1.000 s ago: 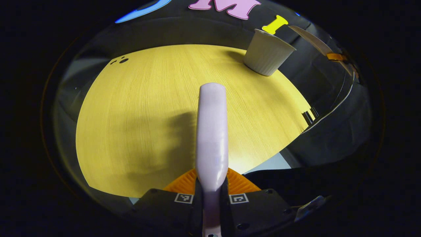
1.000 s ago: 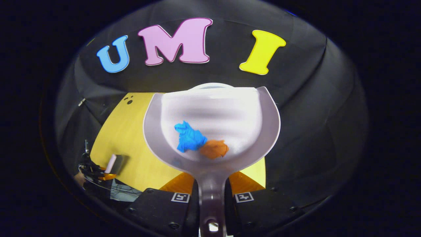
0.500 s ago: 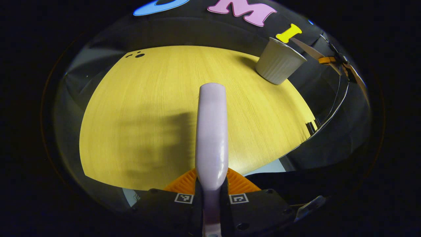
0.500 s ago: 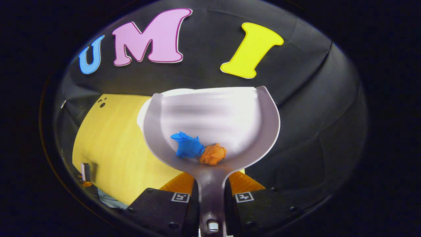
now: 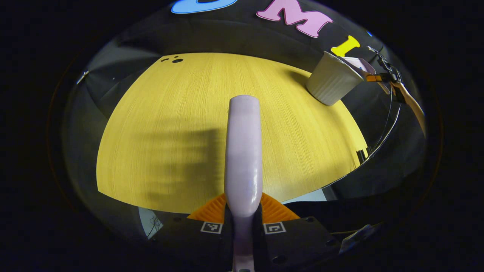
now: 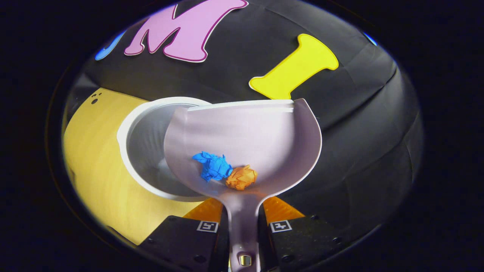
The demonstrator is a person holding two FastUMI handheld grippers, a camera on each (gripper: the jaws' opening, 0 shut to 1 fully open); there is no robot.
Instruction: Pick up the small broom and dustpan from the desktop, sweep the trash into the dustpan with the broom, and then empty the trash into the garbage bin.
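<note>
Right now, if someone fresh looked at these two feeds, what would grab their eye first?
Probably the blue paper wad and the orange paper wad, side by side at the back of the pale dustpan, near its handle; the right hand-held gripper holds that dustpan over the open white garbage bin. In the left gripper view, the pale broom handle juts from the left hand-held gripper over the yellow desktop.
</note>
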